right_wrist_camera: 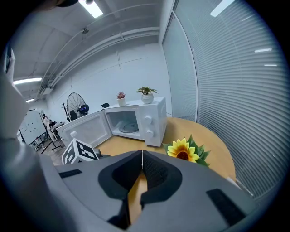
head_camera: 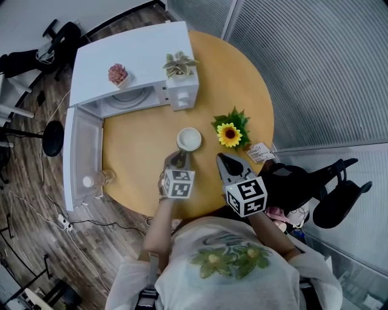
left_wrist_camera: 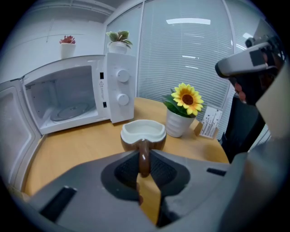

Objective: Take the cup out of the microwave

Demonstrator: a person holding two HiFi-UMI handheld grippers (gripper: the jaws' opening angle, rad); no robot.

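Left tool (head_camera: 180, 158) pinching the handle of the brown, white-lined ceramic cup (head_camera: 189, 138), which is already outside the white microwave oven (head_camera: 130, 60).
Head view: the cup is over the round wooden bench (head_camera: 133, 145), near the potted sunflower (head_camera: 230, 134); the oven door hangs open. Left gripper view: the jaws clamp only the thin handle, so the cup could swing or slip. I cannot tell whether its base touches the wood, and letting go early may tip it. Right gripper view: Right tool (right_wrist_camera: 142, 158) has its jaws pressed together, empty.

Office (open-plan look), glass partition w/ blinds (head_camera: 315, 72), desk chair (head_camera: 336, 191), whiteboard (right_wrist_camera: 31, 124), strip ceiling lights (right_wrist_camera: 93, 8)
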